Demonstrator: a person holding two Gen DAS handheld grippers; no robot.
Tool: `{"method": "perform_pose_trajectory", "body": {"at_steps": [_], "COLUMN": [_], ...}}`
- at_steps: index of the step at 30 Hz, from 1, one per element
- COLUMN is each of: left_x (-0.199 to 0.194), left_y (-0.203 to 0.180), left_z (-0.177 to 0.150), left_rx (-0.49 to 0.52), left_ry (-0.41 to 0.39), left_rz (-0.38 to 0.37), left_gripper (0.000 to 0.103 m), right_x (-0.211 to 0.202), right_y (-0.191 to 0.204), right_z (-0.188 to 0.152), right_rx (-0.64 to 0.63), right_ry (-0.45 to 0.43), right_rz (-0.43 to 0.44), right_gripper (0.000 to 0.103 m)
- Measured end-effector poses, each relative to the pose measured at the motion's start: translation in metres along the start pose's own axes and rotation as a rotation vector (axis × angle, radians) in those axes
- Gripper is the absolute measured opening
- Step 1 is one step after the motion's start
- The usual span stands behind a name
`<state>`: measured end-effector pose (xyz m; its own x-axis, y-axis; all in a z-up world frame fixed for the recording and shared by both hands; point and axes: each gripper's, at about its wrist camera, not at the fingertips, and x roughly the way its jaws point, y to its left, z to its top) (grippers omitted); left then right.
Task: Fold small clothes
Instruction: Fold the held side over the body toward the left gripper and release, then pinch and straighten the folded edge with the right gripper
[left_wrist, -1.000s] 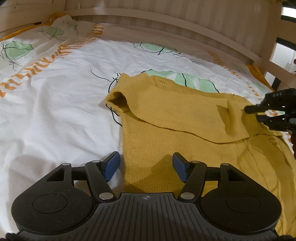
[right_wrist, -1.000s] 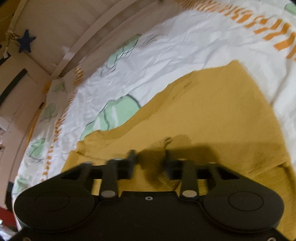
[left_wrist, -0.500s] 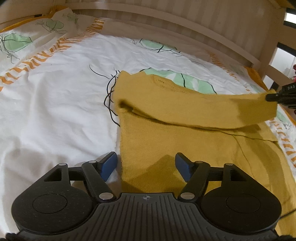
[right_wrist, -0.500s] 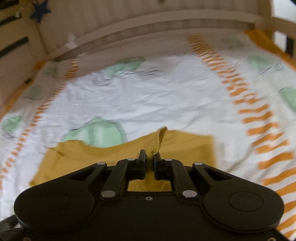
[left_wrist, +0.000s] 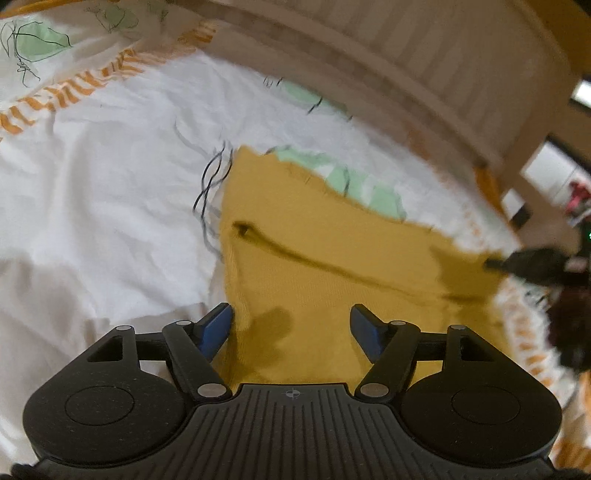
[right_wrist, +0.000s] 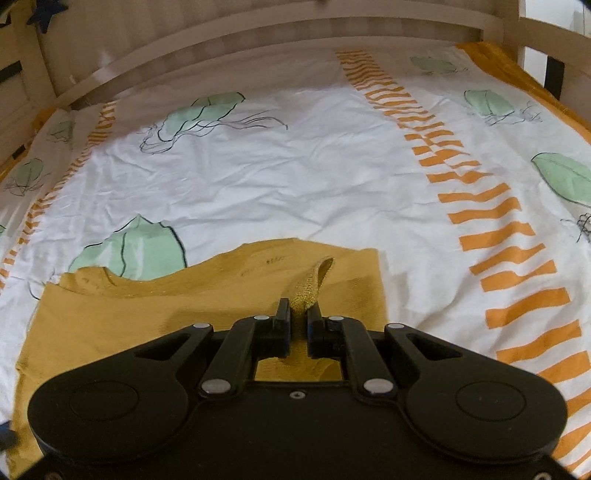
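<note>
From the right wrist view we see what the other view only hints at: the right gripper (right_wrist: 298, 314) is pinched tight on a raised strip of the mustard sweater (right_wrist: 155, 314), the knit edge standing up between its black fingers (right_wrist: 282, 314) at lower centre. The sweater spreads across the lower left of that frame, on the white bedsheet (right_wrist: 295, 177) printed with green leaves and orange dashes.

In the left wrist view we find the left gripper (left_wrist: 290, 323) standing wide apart with nothing between its blue pads (left_wrist: 216, 325); they hover just above the near part of the sweater (left_wrist: 314, 266), one pad over the sheet beside its edge. Only here do we see a dark crease running across the sweater from mid-frame to the right, and the right gripper (left_wrist: 495, 263) as a blurred black shape at the right edge, holding the cloth's corner up.

A wooden bed rail (right_wrist: 258, 33) curves along the top of both views, closing off the far side.
</note>
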<state>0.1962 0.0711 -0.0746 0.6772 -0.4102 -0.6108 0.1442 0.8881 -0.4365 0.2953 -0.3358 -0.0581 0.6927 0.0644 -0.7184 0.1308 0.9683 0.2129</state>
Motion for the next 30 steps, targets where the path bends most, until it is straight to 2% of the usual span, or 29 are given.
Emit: {"method": "perform_pose_trajectory", "body": {"at_steps": [4, 8, 9, 11, 13, 16, 22, 25, 30], "left_x": [-0.014, -0.015, -0.014, -0.011, -0.008, -0.006, 0.008, 0.015, 0.016], "left_y": [-0.003, -0.004, -0.004, -0.004, -0.004, -0.001, 0.008, 0.015, 0.014], "left_z": [0.004, 0.006, 0.006, 0.006, 0.005, 0.004, 0.000, -0.003, -0.004], "left_rx": [-0.006, -0.021, -0.019, -0.011, -0.008, -0.020, -0.042, -0.056, -0.034], "left_ry": [-0.052, -0.048, -0.045, -0.039, -0.026, -0.013, 0.057, 0.092, 0.096], "left_rz": [-0.055, -0.102, -0.102, -0.087, -0.086, -0.085, -0.008, 0.031, 0.037], "left_gripper": [0.068, 0.068, 0.068, 0.068, 0.068, 0.068, 0.068, 0.068, 0.068], "right_x": [0.001, 0.011, 0.013, 0.010, 0.007, 0.000, -0.008, -0.009, 0.001], "right_y": [-0.003, -0.009, -0.012, -0.023, -0.038, -0.057, -0.063, -0.057, -0.033], "right_z": [0.000, -0.003, -0.005, -0.008, -0.011, -0.014, -0.022, -0.028, -0.029], "right_rx": [-0.029, -0.048, -0.037, 0.013, 0.099, 0.171, 0.051, -0.028, -0.150], "right_ry": [-0.018, 0.006, 0.003, -0.029, -0.055, -0.076, -0.074, -0.070, -0.064], "right_rz": [-0.049, -0.074, -0.074, -0.054, -0.031, -0.020, -0.091, -0.098, -0.079], "right_gripper": [0.014, 0.018, 0.025, 0.028, 0.037, 0.038, 0.038, 0.038, 0.038]}}
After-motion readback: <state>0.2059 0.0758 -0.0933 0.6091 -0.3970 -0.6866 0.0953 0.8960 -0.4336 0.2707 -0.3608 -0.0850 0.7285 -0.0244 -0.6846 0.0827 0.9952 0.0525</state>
